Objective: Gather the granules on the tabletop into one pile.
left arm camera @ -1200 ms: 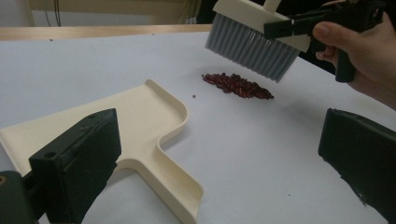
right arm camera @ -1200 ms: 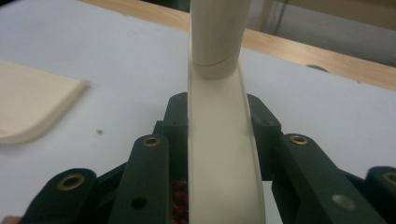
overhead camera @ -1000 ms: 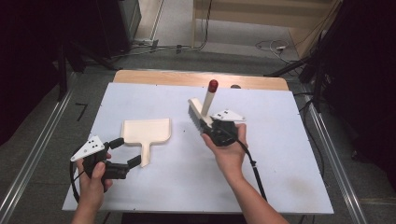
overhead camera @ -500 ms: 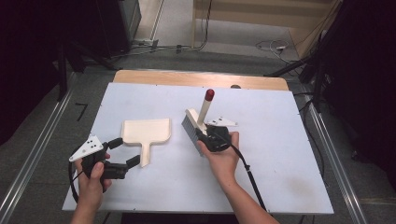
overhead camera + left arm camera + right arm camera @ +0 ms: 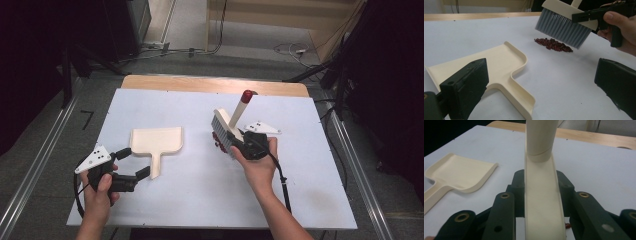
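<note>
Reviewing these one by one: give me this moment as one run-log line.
right gripper: shut on brush | red beans: piled under bristles | left gripper: open by dustpan handle

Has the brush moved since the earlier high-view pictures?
Yes. The brush, clamped in the right gripper, has shifted left toward the dustpan, which lies where it did, and stands over the red beans.

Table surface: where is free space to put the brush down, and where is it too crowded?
Free patches on the table: the near right corner beside the right gripper, and the far left strip behind the dustpan. Crowded: the middle, where the brush hangs over the red beans, and the near left, where the open left gripper flanks the dustpan handle.
</note>
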Available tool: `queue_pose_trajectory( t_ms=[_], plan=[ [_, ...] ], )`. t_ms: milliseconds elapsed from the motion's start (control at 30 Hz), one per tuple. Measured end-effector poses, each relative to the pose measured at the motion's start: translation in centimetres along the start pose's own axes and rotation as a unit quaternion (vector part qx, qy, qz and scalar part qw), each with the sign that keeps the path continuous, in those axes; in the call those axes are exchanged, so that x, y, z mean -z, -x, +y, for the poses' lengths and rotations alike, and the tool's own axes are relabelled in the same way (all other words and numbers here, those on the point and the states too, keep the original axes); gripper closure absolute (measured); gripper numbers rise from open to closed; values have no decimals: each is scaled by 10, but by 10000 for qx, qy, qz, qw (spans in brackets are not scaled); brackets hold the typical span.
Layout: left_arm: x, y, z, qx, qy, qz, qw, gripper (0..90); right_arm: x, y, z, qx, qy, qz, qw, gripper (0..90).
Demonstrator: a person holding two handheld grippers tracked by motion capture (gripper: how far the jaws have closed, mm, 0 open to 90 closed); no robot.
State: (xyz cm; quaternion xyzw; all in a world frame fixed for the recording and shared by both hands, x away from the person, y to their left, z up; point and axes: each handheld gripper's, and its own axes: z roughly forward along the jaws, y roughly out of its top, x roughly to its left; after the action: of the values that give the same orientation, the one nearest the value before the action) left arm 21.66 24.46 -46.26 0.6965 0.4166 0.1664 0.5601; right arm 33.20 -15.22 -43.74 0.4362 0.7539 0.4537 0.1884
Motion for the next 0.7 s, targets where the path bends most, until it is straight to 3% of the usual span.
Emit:
queue_pose_trajectory(
  t_ms=[133, 333, 533, 700],
  plan=[
    [-1, 0, 0, 2, -16, -7, 10000, 0, 0, 6, 1, 49, -123, 325, 9994, 657],
    [-2, 2, 0, -17, -19, -21, 10000, 0, -19, -6, -13, 240, -438, 672, 9965, 657],
    [-1, 0, 0, 4, -19, -5, 10000, 0, -20, 2, -17, 223, -447, 508, 9975, 657],
    [-1, 0, 0, 6, 5, 11, 10000, 0, -3, 12, -13, 93, -230, 642, 9976, 657]
  ],
)
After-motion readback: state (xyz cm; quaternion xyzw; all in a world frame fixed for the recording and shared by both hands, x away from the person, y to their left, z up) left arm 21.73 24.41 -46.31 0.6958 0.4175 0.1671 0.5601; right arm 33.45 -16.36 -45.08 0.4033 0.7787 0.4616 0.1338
